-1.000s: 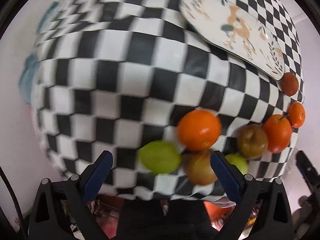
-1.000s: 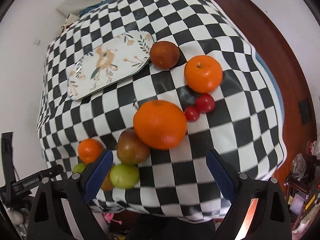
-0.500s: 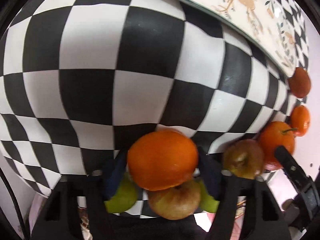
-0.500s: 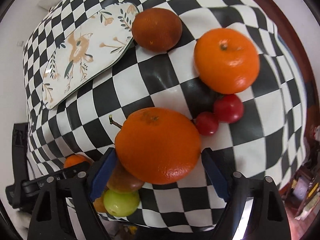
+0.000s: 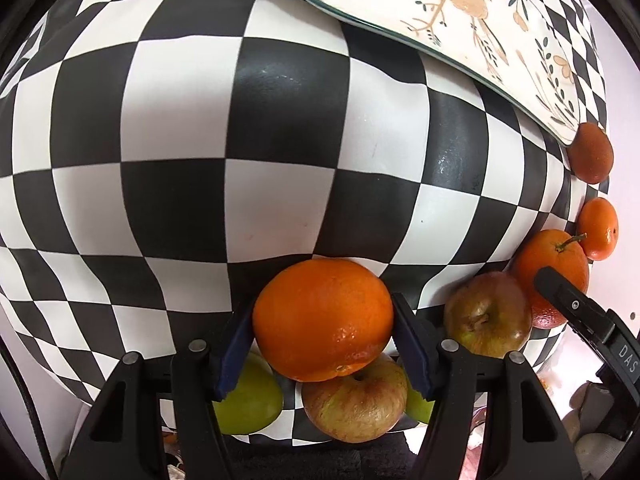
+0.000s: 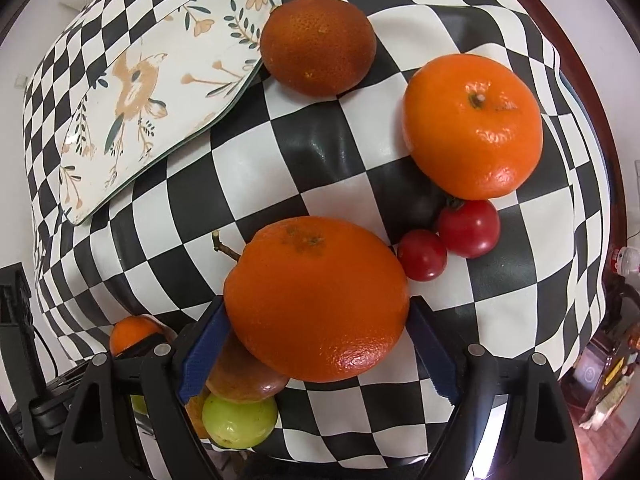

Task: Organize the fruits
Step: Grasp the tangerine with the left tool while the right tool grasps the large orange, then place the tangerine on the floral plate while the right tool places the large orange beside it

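Observation:
My left gripper (image 5: 323,346) is shut on a small orange (image 5: 323,318); its blue pads press both sides. My right gripper (image 6: 318,354) is shut on a large orange with a stem (image 6: 316,298). A floral plate (image 6: 152,92) lies at the far left and shows in the left wrist view (image 5: 460,20). Around it lie a dark reddish orange (image 6: 318,44), a bright tangerine (image 6: 472,126) and two cherry tomatoes (image 6: 422,255) (image 6: 469,228). Apples (image 5: 356,402) (image 5: 486,314) and green fruits (image 5: 250,398) (image 6: 239,420) lie near the front edge.
Everything lies on a black-and-white checkered cloth (image 5: 272,120) over a table. The right gripper's body (image 5: 588,320) shows at the right of the left wrist view. The table edge drops off just behind both grippers. Clutter stands on the floor at the right (image 6: 612,364).
Both grippers moved in on the fruits and closed: the left on the small orange, the right on the large orange. Both were wide open one second ago.

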